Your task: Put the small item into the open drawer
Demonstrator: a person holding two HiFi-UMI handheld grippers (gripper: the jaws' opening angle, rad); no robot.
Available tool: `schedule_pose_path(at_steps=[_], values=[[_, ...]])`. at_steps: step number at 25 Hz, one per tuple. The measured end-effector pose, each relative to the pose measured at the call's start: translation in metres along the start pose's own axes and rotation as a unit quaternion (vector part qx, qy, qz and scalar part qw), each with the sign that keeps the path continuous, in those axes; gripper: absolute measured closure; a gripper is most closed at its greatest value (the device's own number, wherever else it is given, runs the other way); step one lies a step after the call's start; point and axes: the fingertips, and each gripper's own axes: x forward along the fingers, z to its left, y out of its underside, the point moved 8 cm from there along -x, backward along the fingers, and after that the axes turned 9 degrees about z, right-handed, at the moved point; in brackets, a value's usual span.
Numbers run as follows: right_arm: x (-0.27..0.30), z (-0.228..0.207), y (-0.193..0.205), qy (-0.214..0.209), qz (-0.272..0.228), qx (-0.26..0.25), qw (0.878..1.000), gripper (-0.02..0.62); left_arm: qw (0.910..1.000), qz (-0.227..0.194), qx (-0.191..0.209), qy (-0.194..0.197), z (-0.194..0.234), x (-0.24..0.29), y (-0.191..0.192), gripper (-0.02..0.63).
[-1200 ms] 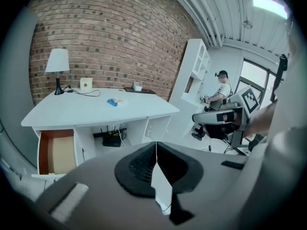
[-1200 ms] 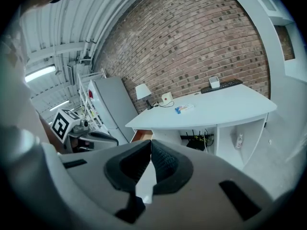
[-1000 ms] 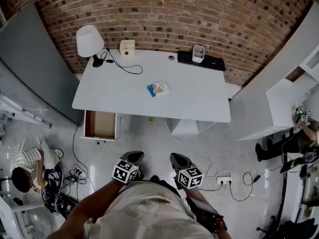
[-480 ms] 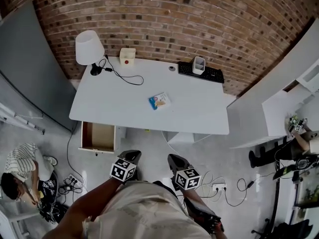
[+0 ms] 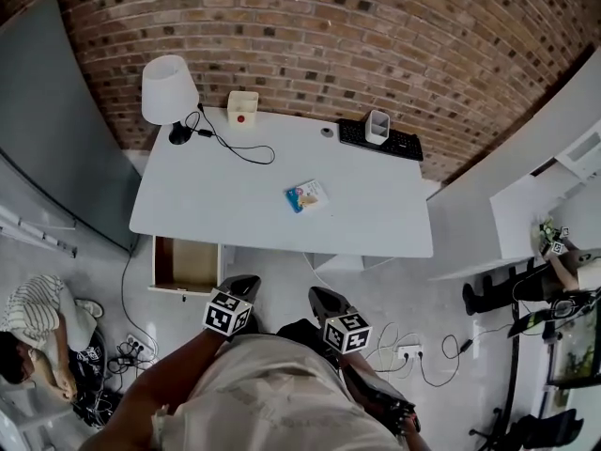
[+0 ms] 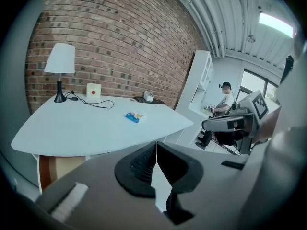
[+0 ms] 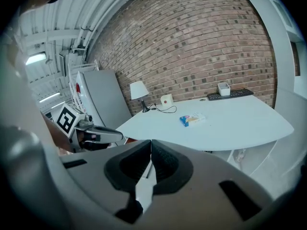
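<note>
A small blue and white packet point(image 5: 306, 195) lies near the middle of the white desk point(image 5: 207, 195); it also shows as the packet point(image 6: 135, 116) in the left gripper view and the packet point(image 7: 192, 119) in the right gripper view. Under the desk's front left corner an open wooden drawer point(image 5: 184, 263) stands pulled out, nothing visible inside. My left gripper point(image 5: 246, 285) and right gripper point(image 5: 319, 296) hang side by side short of the desk's front edge, well away from the packet. Both are shut with nothing between the jaws, as seen at the left gripper point(image 6: 156, 145) and the right gripper point(image 7: 150, 143).
On the desk's far side stand a white lamp point(image 5: 169, 87), a small white box with a red dot point(image 5: 242, 107), a black cable point(image 5: 235, 137), a keyboard point(image 5: 380, 140) and a white cup point(image 5: 377, 126). A person point(image 5: 33, 322) crouches on the floor at left; white shelving point(image 5: 540, 181) stands right.
Both grippers and the camera have moved closer to the desk; the desk and drawer sit slightly lower and nearer in the head view. The packet lies where it did.
</note>
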Motion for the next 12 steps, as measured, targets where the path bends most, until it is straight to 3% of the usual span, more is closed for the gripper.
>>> schedule_pose_path(at_steps=[12], values=[[0.022, 0.001, -0.004, -0.007, 0.005, -0.014, 1.0, 0.589, 0.9997, 0.022, -0.004, -0.003, 0.017, 0.002, 0.009, 0.598]])
